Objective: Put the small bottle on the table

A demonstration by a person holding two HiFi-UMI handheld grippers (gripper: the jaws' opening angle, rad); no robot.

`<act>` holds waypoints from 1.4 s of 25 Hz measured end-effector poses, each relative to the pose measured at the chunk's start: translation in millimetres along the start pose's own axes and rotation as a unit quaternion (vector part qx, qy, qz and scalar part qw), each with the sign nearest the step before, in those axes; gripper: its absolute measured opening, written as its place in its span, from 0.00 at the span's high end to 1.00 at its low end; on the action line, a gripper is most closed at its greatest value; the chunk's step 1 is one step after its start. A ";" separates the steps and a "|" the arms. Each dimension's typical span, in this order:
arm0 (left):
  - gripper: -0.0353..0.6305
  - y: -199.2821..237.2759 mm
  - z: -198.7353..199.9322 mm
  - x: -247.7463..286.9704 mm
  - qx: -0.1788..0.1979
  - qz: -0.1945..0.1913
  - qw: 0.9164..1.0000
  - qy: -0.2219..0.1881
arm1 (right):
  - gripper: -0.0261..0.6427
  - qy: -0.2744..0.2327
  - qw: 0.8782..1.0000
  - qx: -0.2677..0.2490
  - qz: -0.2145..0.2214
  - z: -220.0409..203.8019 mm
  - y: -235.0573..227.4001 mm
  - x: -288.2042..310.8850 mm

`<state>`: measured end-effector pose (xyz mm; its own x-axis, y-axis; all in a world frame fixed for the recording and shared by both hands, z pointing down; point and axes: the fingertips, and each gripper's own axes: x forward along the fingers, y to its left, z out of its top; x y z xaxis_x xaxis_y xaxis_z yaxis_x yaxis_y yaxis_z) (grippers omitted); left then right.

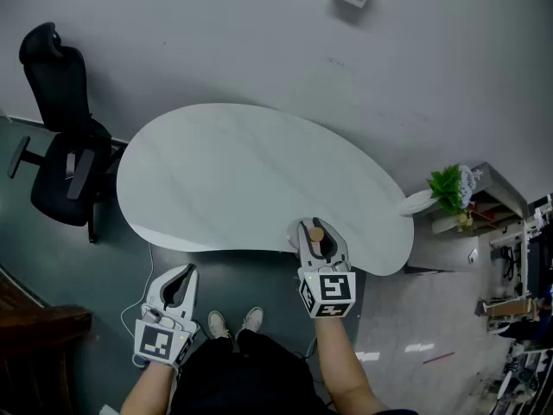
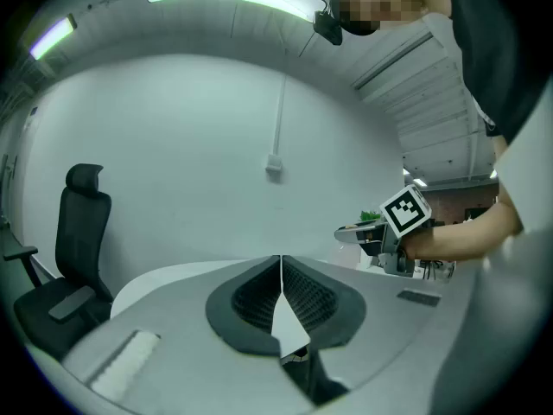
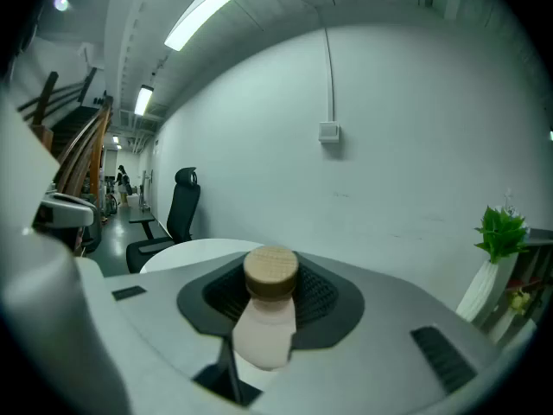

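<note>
A small pale bottle [image 3: 263, 322] with a round wooden cap [image 3: 271, 271] stands upright between the jaws of my right gripper [image 3: 270, 305], which is shut on its body. In the head view the right gripper [image 1: 318, 242] hovers over the near edge of the white kidney-shaped table [image 1: 225, 180], and only the bottle's cap [image 1: 316, 233] shows. My left gripper [image 1: 179, 285] hangs below the table's near left edge, over the floor. Its jaws meet in the left gripper view, so the left gripper [image 2: 281, 296] is shut with nothing in it.
A black office chair [image 1: 60, 145] stands left of the table. A potted green plant [image 1: 449, 187] and a white vase sit on a stand at the table's right end. Shelving and clutter fill the far right. The person's feet [image 1: 233, 322] are near the table edge.
</note>
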<state>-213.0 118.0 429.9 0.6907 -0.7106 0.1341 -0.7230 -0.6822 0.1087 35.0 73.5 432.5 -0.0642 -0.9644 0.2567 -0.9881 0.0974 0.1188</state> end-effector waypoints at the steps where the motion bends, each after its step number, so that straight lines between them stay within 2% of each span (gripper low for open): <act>1: 0.93 -4.1 2.3 -4.0 0.002 0.000 1.000 0.000 | 0.80 0.000 1.000 0.003 0.001 0.4 1.1 -6.8; 9: 0.93 -38.5 20.3 -12.8 0.016 0.012 1.000 -0.002 | 0.80 -0.016 0.999 0.016 0.024 7.8 0.0 -35.8; 17: 0.93 -68.0 3.7 -17.2 0.013 0.039 0.999 0.012 | 0.80 -0.027 0.998 0.014 0.048 3.5 -22.6 -51.3; 21: 0.93 -70.1 5.4 -13.5 0.026 0.065 0.997 0.011 | 0.80 -0.021 0.998 0.008 0.064 -6.7 -35.9 -57.9; 26: 0.93 -66.4 14.2 -2.5 0.032 0.074 0.997 0.000 | 0.80 -0.012 0.997 0.009 0.070 -16.3 -45.1 -58.9; 32: 0.93 -52.3 12.7 28.9 0.034 0.054 0.998 0.004 | 0.80 -0.002 0.998 0.011 0.058 -23.0 -52.6 -45.1; 35: 0.93 -46.4 20.8 56.8 0.035 0.025 0.999 -0.003 | 0.80 0.004 0.999 0.011 0.044 -20.6 -62.6 -31.2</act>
<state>-139.9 105.7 412.0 0.6540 -0.7448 0.1326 -0.7539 -0.6563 0.0321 101.8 102.5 436.8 -0.1495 -0.9502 0.2734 -0.9817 0.1757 0.0739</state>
